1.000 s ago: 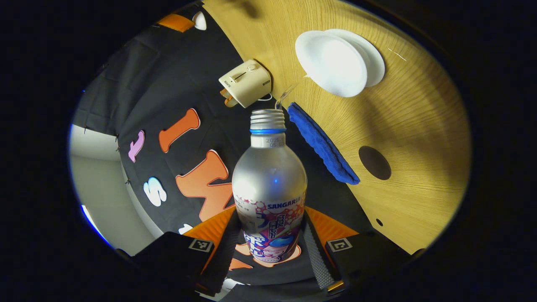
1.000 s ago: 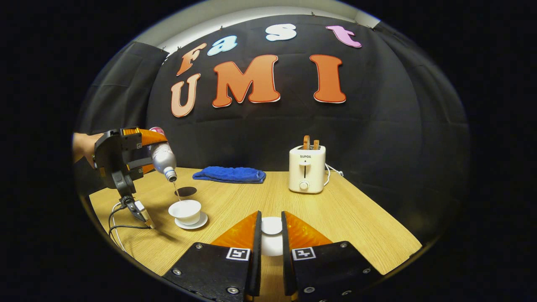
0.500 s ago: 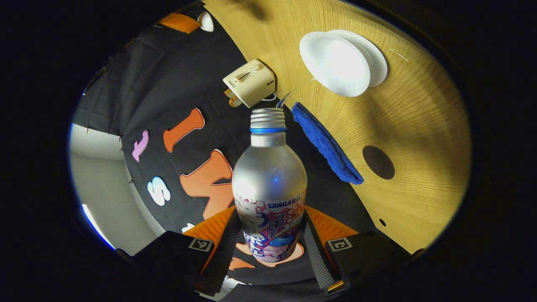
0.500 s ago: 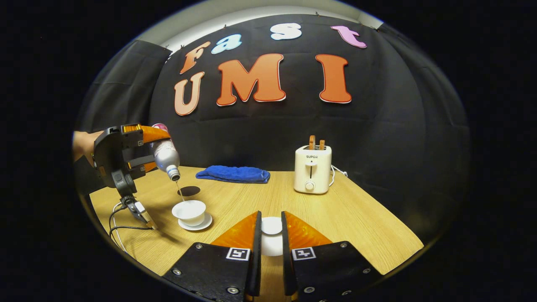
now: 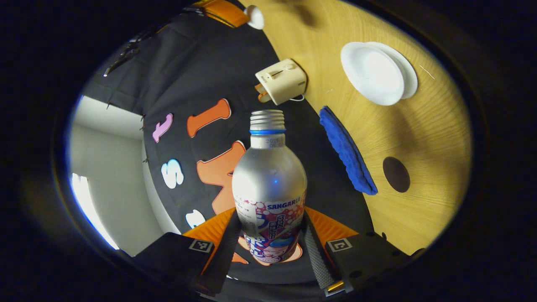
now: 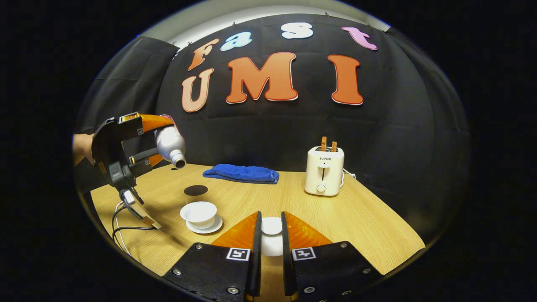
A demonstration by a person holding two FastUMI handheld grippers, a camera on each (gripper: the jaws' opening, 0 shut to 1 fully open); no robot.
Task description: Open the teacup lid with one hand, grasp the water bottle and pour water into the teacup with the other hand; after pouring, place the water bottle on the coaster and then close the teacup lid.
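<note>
Wooden table (image 6: 335, 218) under us: our left gripper (image 5: 270, 241) pinches the water bottle (image 5: 269, 184), tilted above the open teacup (image 6: 198, 212); our right gripper (image 6: 271, 235) clamps the lid (image 6: 271, 226), right of the teacup.

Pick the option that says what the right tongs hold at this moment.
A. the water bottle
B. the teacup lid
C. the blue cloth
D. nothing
B: in the right gripper view, the right tongs are closed on the white teacup lid, both fingers pressing its knob.
</note>
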